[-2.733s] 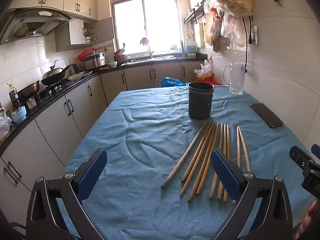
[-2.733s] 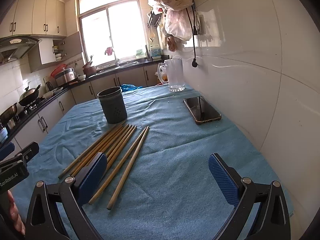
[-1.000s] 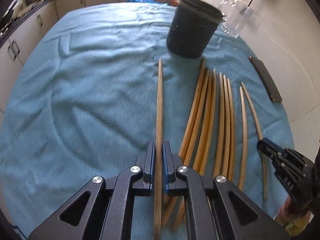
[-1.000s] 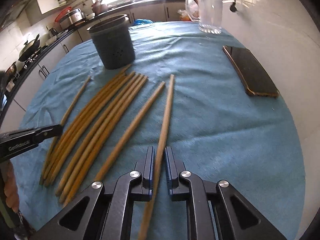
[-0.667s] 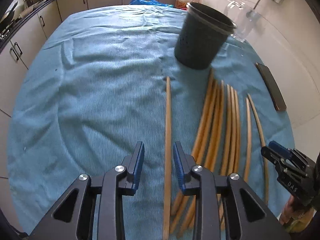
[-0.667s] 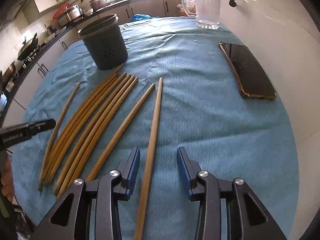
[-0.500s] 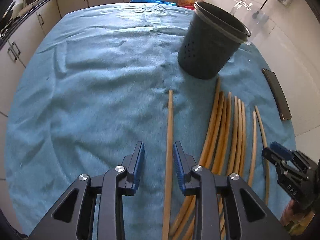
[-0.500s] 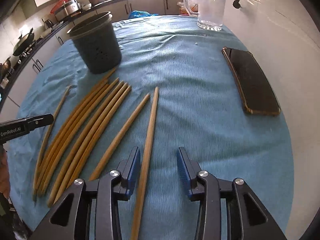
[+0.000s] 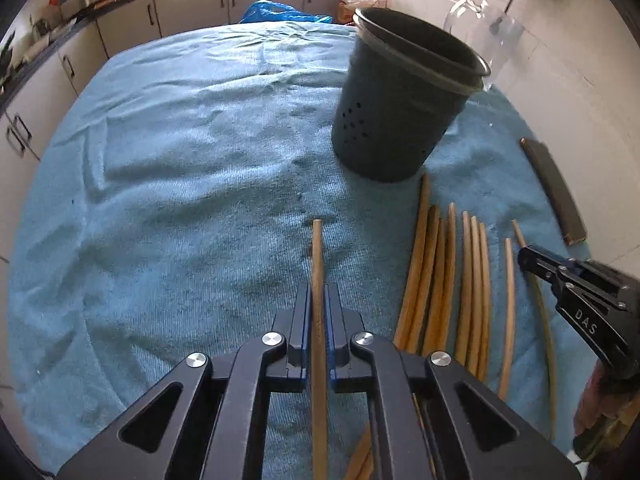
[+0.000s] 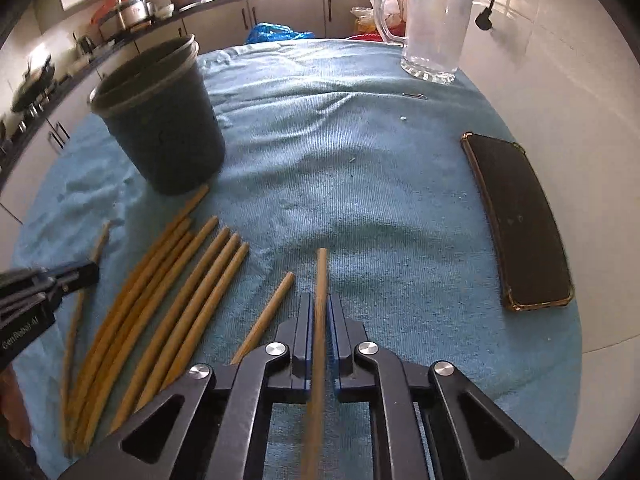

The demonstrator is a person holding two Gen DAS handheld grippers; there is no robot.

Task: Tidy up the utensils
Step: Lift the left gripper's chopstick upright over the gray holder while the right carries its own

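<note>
1. Now the left gripper (image 9: 317,312) clamps one long wooden chopstick (image 9: 318,264) above the blue-clothed desk (image 9: 180,200).
2. Right gripper (image 10: 319,320), lettered "DAS", pinches another chopstick (image 10: 321,280).
3. Dark perforated plastic holder (image 9: 396,120) stands near both; the left casing reads "GenRobot.AI".

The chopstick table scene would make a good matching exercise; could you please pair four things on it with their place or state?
Things:
1. dark holder
2. glass mug
3. phone
4. chopstick in the right claw

Places or states:
A. flat on the cloth by the wall
B. clamped between blue pads
C. upright, just beyond the loose chopsticks
D. at the table's far end

Pairs: 1-C, 2-D, 3-A, 4-B
</note>
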